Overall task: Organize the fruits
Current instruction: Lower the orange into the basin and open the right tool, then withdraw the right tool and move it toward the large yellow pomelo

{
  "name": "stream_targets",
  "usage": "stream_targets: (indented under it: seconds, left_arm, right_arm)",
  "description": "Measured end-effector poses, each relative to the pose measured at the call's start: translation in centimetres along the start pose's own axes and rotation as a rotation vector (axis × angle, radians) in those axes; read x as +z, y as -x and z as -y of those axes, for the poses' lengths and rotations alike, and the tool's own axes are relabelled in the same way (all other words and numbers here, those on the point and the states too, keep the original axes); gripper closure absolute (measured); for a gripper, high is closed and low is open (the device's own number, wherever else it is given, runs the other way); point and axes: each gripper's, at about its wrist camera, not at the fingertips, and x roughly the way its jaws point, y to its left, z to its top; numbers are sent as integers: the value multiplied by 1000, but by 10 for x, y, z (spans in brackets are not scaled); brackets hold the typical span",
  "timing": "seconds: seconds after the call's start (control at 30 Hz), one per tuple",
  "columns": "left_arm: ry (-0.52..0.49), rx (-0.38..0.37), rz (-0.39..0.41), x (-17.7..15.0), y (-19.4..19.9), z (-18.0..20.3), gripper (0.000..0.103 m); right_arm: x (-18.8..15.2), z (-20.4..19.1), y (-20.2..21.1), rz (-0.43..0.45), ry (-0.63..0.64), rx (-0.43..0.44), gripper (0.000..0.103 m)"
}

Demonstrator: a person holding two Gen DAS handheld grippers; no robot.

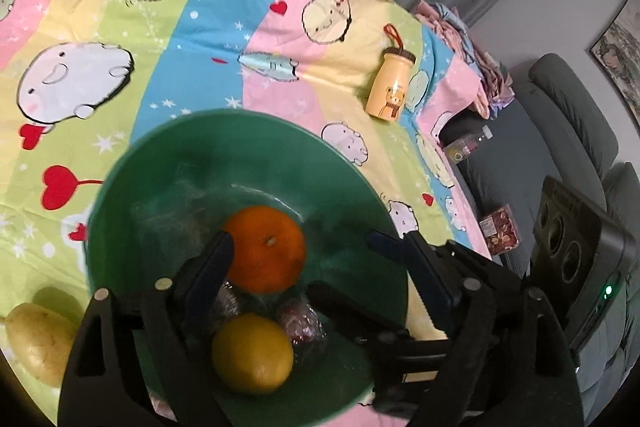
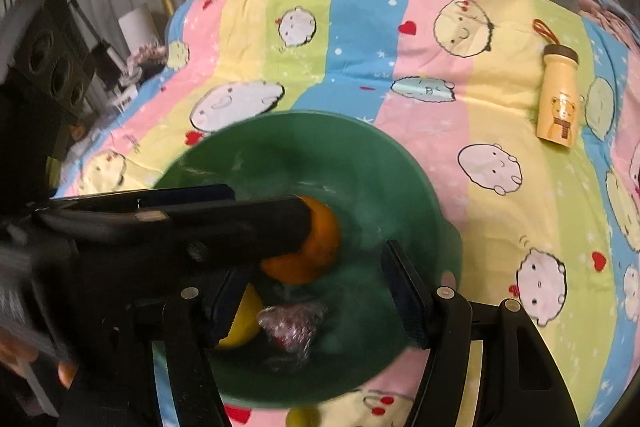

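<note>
Round green bowl (image 1: 168,187) cradles a dimpled orange (image 1: 266,247) (crinkly wrapped fruits (image 1: 300,323) alongside).

No readable words or numbers anywhere, bottle (image 1: 391,84) shows only a bear drawing, sheet (image 1: 200,27) carries cartoon faces, hearts and stars, box (image 1: 501,228) by the sofa has print too blurred to read

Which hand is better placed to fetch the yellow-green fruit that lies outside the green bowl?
Left, probably. In its view the yellow-green fruit lies just beside the green bowl, close to the left gripper, whose jaws are open and empty. The right view shows no such fruit clearly.
</note>
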Motion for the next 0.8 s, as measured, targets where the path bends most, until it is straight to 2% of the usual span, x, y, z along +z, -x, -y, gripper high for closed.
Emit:
stream_targets:
  seconds: [0.07,0.17,0.23,0.33,0.5,0.7,0.8]
  left_arm:
    - [-16,22,20,-3,10,3,12]
    - [-65,98,43,-12,26,9,8]
    - [-94,140,53,-21,36,11,0]
    - [-116,177,65,-36,53,11,0]
    - [-104,207,52,-61,75,5,0]
    - [-119,322,67,-94,99,1,0]
    - [-154,380,116,-115,109,-3,0]
  right_arm:
    - [-4,2,13,25,-29,25,35]
    - [-12,1,29,50,-47,47,32]
    - [-19,-1,40,61,-53,60,31]
    - [-33,-5,57,78,-67,74,23]
    - [-62,-11,80,111,-84,93,20]
    - [-87,-12,95,166,-182,139,14]
    - [-98,-17,95,206,-213,155,12]
